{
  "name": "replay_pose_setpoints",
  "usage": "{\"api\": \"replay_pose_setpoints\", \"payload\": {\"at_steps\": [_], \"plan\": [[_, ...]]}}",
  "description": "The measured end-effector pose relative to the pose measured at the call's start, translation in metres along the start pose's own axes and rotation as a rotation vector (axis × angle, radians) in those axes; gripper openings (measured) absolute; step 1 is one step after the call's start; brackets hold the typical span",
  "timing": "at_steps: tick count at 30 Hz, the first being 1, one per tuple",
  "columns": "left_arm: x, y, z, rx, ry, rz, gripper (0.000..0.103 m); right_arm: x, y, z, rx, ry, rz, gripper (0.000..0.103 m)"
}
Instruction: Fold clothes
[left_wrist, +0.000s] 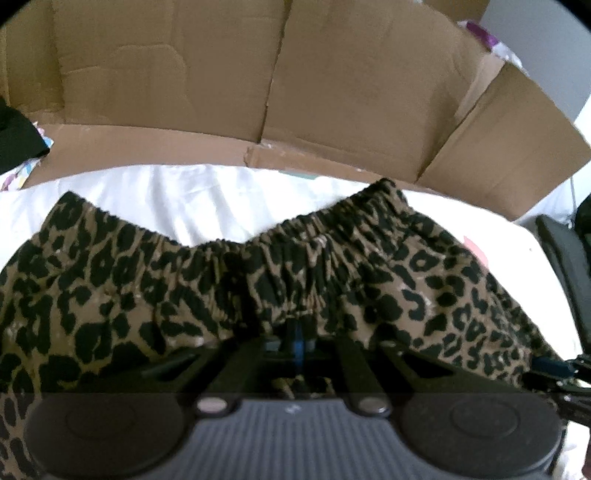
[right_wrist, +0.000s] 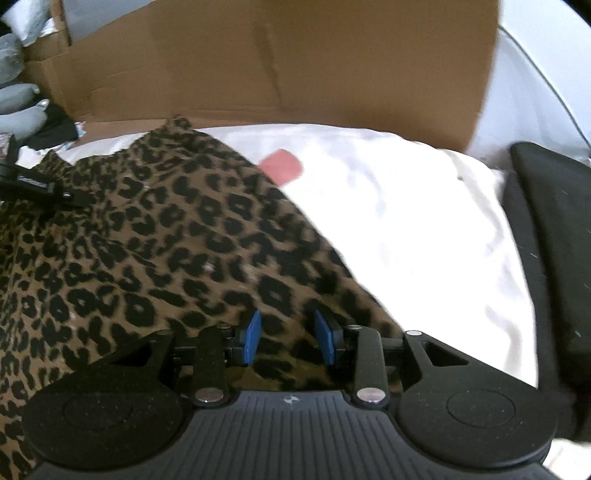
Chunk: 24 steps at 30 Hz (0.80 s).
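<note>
**Leopard garment spread on white bedding, boxed in by cardboard**

A tall cardboard box wall (left_wrist: 332, 85) closes off the far side, its flaps folded forward at the base and touching the white sheet (left_wrist: 155, 199). In the right wrist view the same cardboard (right_wrist: 295, 62) ends partway to the right, with pale open space past its edge. A black padded object (right_wrist: 554, 258) borders the sheet on the right side. Bare sheet (right_wrist: 406, 229) lies open between the garment's right edge and that black object.

The leopard-print garment (left_wrist: 221, 280) covers most of the near sheet, its gathered elastic waistband (left_wrist: 332, 225) running across toward the cardboard, with a strip of white between them. A small pink patch (right_wrist: 282, 168) shows on the sheet just beside the garment's edge.

The left gripper (left_wrist: 297, 343) has its blue pads drawn close together with a fold of the leopard fabric bunched over them, apparently pinched. The right gripper (right_wrist: 288, 338) hangs over the fabric with its blue pads (right_wrist: 253, 336) spread apart, nothing between them.
</note>
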<state>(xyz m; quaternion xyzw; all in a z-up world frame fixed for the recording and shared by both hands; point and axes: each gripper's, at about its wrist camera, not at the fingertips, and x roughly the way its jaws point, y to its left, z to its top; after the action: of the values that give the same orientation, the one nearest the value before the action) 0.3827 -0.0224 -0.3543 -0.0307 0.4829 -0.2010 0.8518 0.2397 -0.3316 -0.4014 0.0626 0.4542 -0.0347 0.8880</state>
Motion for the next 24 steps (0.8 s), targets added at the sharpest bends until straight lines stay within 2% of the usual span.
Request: {"api": "replay_pose_setpoints", "payload": {"at_steps": [6, 12, 17, 24], "plan": [[-0.033, 0.003, -0.014, 0.054, -0.039, -0.014, 0.01, -0.01, -0.015, -0.01, 0.006, 0.004, -0.016, 0.038], [-0.031, -0.008, -0.038, 0.122, 0.003, -0.051, 0.01, -0.018, -0.02, -0.019, 0.001, 0.01, -0.032, 0.038], [-0.023, -0.016, -0.059, 0.136, 0.022, -0.041, 0.016, -0.025, -0.022, -0.025, 0.005, 0.017, -0.051, 0.038], [-0.051, -0.01, -0.074, 0.109, 0.023, -0.07, 0.019, -0.036, -0.031, -0.028, 0.064, 0.027, -0.094, 0.038]]}}
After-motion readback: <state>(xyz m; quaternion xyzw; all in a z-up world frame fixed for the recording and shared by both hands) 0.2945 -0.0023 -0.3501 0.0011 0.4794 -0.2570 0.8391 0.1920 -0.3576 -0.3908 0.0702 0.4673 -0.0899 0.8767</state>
